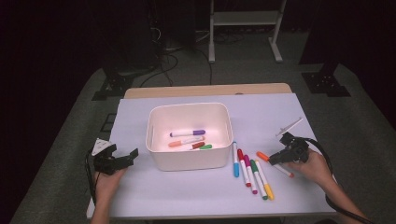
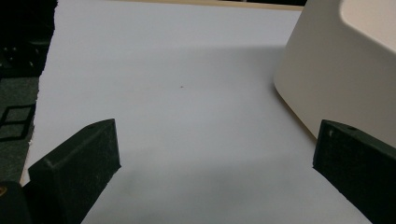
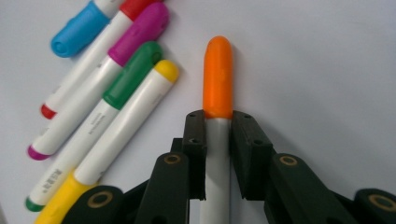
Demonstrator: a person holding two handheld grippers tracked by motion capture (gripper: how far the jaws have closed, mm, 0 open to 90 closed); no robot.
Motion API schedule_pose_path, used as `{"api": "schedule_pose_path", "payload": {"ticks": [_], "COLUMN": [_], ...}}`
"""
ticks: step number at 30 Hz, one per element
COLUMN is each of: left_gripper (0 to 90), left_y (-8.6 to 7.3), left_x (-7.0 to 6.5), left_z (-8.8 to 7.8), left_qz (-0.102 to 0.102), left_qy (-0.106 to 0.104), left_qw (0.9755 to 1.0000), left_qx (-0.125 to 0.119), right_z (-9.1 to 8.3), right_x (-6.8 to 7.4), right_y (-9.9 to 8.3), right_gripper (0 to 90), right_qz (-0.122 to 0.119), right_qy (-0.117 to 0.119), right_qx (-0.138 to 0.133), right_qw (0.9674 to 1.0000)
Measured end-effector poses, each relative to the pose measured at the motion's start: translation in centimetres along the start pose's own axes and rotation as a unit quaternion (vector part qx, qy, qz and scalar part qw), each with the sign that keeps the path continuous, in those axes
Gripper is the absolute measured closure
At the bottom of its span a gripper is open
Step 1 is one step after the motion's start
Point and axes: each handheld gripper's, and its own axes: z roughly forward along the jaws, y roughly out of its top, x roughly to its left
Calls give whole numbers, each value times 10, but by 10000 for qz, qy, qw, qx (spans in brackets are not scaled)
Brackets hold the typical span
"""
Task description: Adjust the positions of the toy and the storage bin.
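Jaws of the right gripper (image 3: 217, 140) are clamped on the orange marker (image 3: 217, 77) just behind its cap — barrel in line with the gripper. It lies right of the bin (image 1: 189, 161). Left gripper (image 1: 122, 161) waits with jaws apart — farther off.

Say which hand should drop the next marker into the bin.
Right. The right gripper is already shut on the orange marker beside the white bin. The left gripper is open over bare table, holding nothing.
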Motion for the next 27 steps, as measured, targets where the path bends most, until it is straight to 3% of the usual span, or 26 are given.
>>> {"api": "schedule_pose_path", "payload": {"ticks": [8, 20, 27], "left_gripper": [0, 0, 0], "left_y": [0, 0, 0], "left_x": [0, 1, 0], "left_z": [0, 0, 0], "left_qz": [1, -7, 1], "left_qy": [3, 11, 15], "left_qw": [10000, 10000, 10000], "left_qx": [4, -4, -5], "right_z": [2, -4, -25], "right_x": [-1, -11, -8], "right_y": [-2, -3, 4], "right_gripper": [751, 757, 757], "right_qz": [-73, 229, 198], "right_qy": [-160, 242, 614], "right_qx": [56, -69, -165], "right_qw": [9998, 9994, 9978]}}
